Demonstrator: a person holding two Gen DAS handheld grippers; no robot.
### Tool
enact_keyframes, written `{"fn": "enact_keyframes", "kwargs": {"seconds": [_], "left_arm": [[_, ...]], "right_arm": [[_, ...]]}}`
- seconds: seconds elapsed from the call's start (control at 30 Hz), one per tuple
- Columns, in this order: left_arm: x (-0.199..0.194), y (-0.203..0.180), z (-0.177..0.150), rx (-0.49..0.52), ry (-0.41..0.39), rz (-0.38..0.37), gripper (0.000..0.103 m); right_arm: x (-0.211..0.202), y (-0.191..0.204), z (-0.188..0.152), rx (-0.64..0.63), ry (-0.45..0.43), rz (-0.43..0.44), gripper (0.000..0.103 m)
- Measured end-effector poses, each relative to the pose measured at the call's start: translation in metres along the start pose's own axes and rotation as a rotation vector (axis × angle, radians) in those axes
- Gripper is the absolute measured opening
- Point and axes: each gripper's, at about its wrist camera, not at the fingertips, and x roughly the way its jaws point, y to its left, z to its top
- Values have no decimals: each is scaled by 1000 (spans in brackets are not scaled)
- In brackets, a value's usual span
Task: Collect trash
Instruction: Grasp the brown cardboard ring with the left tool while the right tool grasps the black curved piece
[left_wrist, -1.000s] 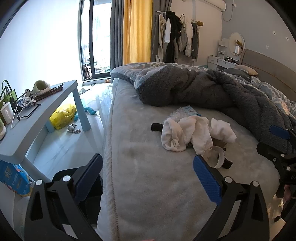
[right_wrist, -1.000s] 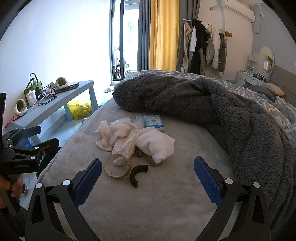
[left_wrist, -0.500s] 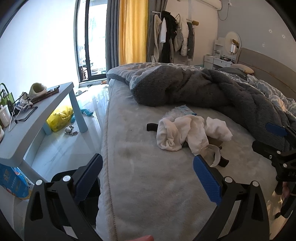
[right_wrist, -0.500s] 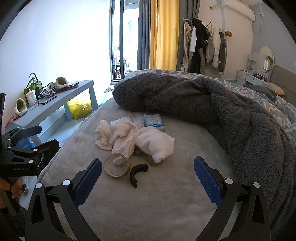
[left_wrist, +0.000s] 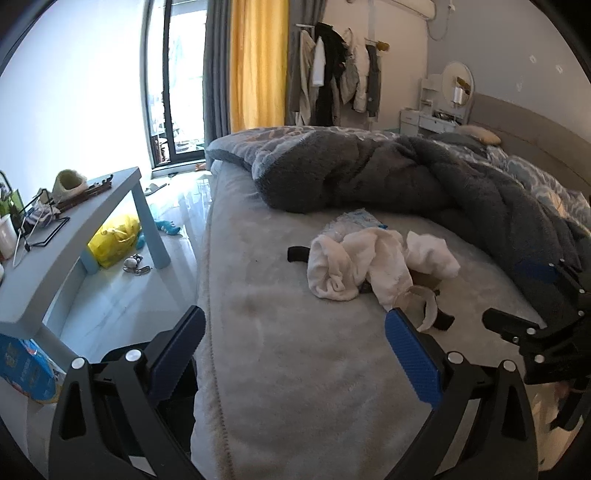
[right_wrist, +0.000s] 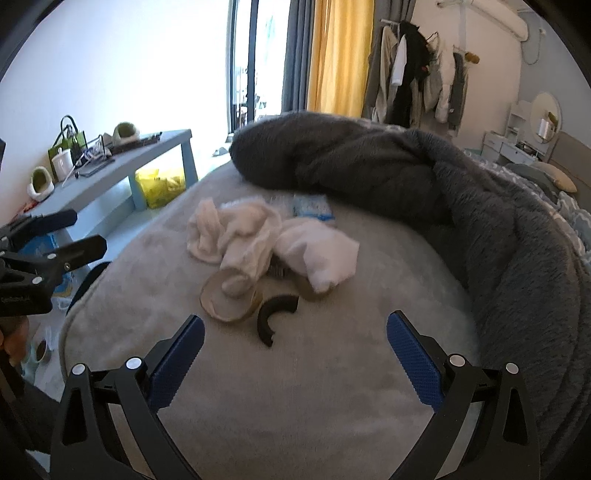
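A pile of trash lies on the grey bed: crumpled white cloths, a brown tape roll, a curved black piece, a blue-white wipes packet and a second black piece. My right gripper is open and empty, just short of the curved piece. My left gripper is open and empty over the bed's left edge, short of the pile. Each gripper shows in the other's view, the right gripper at the right, the left gripper at the left.
A dark grey blanket is heaped behind and right of the pile. A blue side table with clutter stands left of the bed, a yellow bag under it. A dark bin sits by the bed's left edge.
Both grippers have moved slightly forward toward the pile. Both stay open and empty.
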Motion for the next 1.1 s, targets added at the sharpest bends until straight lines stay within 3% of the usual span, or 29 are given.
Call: {"fn": "enact_keyframes", "kwargs": {"seconds": [0.03, 0.13, 0.23, 0.53, 0.67, 0.9, 1.1], "left_arm": [[2, -2, -1, 12, 8, -9, 99], [8, -5, -4, 26, 37, -41, 97], [14, -5, -7, 31, 67, -66, 81], [31, -18, -8, 82, 120, -214, 73], [41, -24, -8, 100, 157, -270, 66], [59, -27, -9, 49, 215, -356, 64], [77, -34, -10, -35, 272, -424, 51]], "right_arm": [[3, 0, -1, 0, 13, 10, 83], [9, 0, -2, -4, 49, 12, 72], [22, -2, -6, 16, 99, 38, 57], [48, -2, -4, -16, 159, 104, 30], [58, 1, -4, -41, 188, 137, 26], [66, 0, -2, -51, 198, 173, 17], [73, -3, -4, -46, 193, 223, 11]]}}
